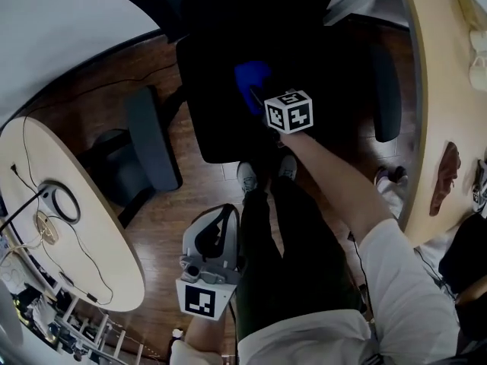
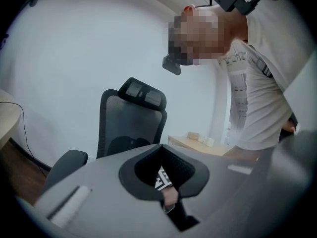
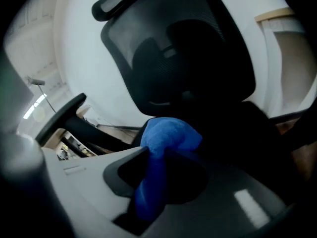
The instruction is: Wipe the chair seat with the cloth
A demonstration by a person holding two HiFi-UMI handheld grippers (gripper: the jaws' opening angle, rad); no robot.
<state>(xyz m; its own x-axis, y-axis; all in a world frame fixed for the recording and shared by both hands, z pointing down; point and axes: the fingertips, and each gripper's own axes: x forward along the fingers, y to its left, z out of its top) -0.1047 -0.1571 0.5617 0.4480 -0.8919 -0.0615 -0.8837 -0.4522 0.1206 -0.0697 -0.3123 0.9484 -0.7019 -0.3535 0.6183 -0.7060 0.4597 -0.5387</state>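
Head view: steeply down onto the chair seat (image 1: pixel 217 112). Right gripper view: low and close, facing the backrest (image 3: pixel 183 48). Left gripper view: farther back, tilted up, probably sharing the same backrest.

The person is standing in front of a black chair seat (image 1: pixel 213 120) and is reaching the right gripper (image 1: pixel 260 99) out over it. A blue cloth (image 1: pixel 251 78) is lying bunched on the seat at that gripper's tip. The left gripper (image 1: pixel 221 219) is hanging low beside the person's leg, over the wooden floor (image 1: pixel 190 196) and well apart from the seat. A dark armrest is flanking the seat on each side, one at left (image 1: pixel 152 139) and one at right (image 1: pixel 386 93). A pale curved bench is standing at each edge, left (image 1: pixel 84 226) and right (image 1: pixel 430 128).
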